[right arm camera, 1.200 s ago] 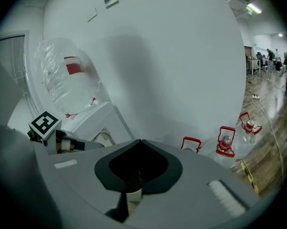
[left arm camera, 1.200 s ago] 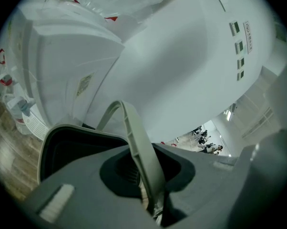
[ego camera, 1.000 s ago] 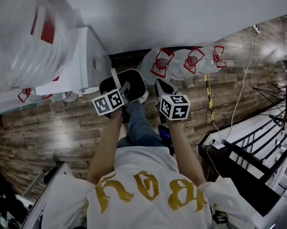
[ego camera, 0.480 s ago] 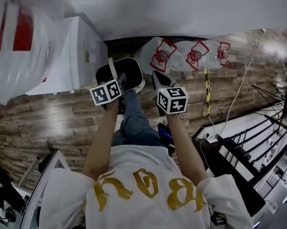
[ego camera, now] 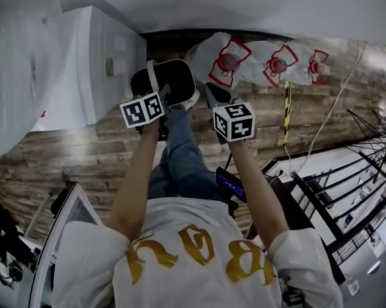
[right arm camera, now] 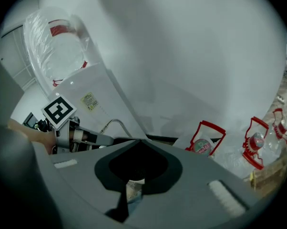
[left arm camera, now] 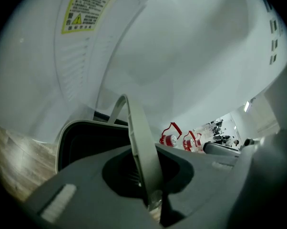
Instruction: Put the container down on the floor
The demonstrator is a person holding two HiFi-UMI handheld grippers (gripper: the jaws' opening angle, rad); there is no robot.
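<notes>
The container is a black bin with a cream rim and a cream strap handle, low over the wooden floor beside a white appliance. My left gripper is shut on that handle, which runs up between its jaws, with the bin's dark inside to the left. My right gripper is at the bin's right edge. Its jaws are shut with a pale bit of rim showing in the gap. The left gripper's marker cube appears in the right gripper view.
The white appliance stands close on the left, under a clear plastic bag. Several wrapped water jugs with red handles lie along the wall to the right. A yellow-black strip and a black rack are further right.
Both grippers and the bin have stayed together and shifted slightly toward the wall. The head view has swung, so the appliance and jugs look closer. Neither grip has changed.
</notes>
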